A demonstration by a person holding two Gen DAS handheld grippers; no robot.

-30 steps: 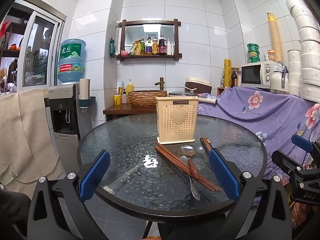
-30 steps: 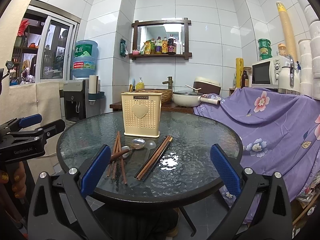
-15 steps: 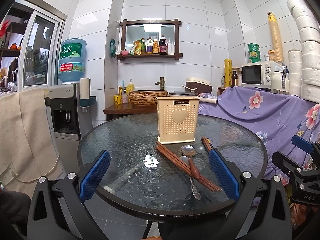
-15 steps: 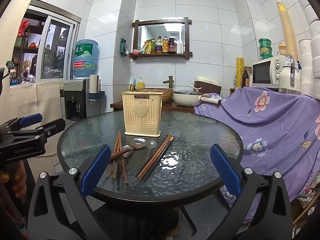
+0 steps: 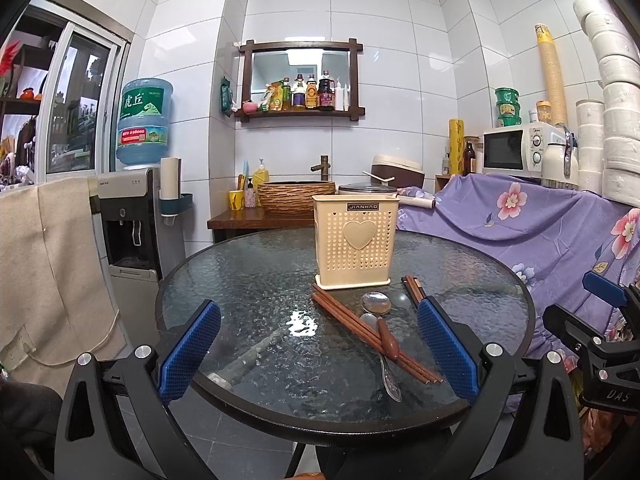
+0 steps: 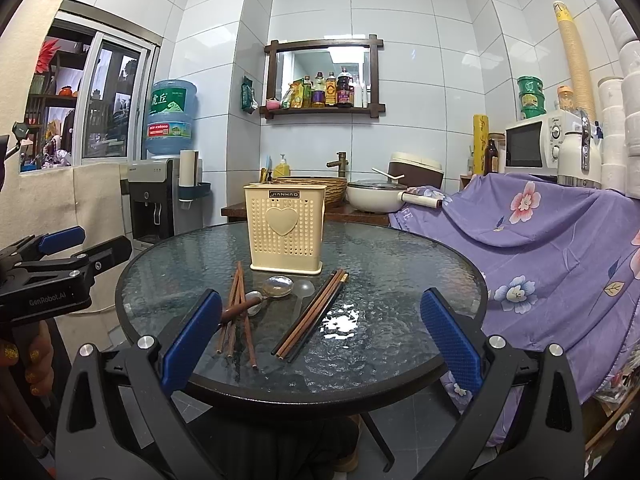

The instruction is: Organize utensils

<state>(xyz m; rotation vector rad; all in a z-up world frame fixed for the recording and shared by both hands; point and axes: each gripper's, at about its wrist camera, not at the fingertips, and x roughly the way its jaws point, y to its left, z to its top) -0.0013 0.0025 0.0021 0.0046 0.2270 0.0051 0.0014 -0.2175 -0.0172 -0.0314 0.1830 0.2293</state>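
A cream perforated utensil holder [image 5: 354,242] [image 6: 285,238] with a heart stands upright on the round glass table [image 5: 248,280] [image 6: 400,280]. In front of it lie reddish-brown chopsticks [image 5: 372,334] [image 6: 237,312], a second bundle of dark chopsticks [image 6: 312,316] [image 5: 413,286], a metal spoon [image 5: 375,303] [image 6: 277,286], a brown-handled spoon [image 5: 386,336] [image 6: 242,306] and a clear spoon [image 6: 302,290]. My left gripper [image 5: 316,352] hovers open near the table's front edge, short of the utensils. My right gripper [image 6: 320,352] is open too, nothing between its fingers.
A purple flowered cloth [image 6: 560,248] covers furniture right of the table. A water dispenser [image 5: 132,216] stands at the left, a wooden counter with a woven basin [image 5: 296,196] and a white pot [image 6: 372,198] behind. A microwave [image 5: 516,148] sits at the right.
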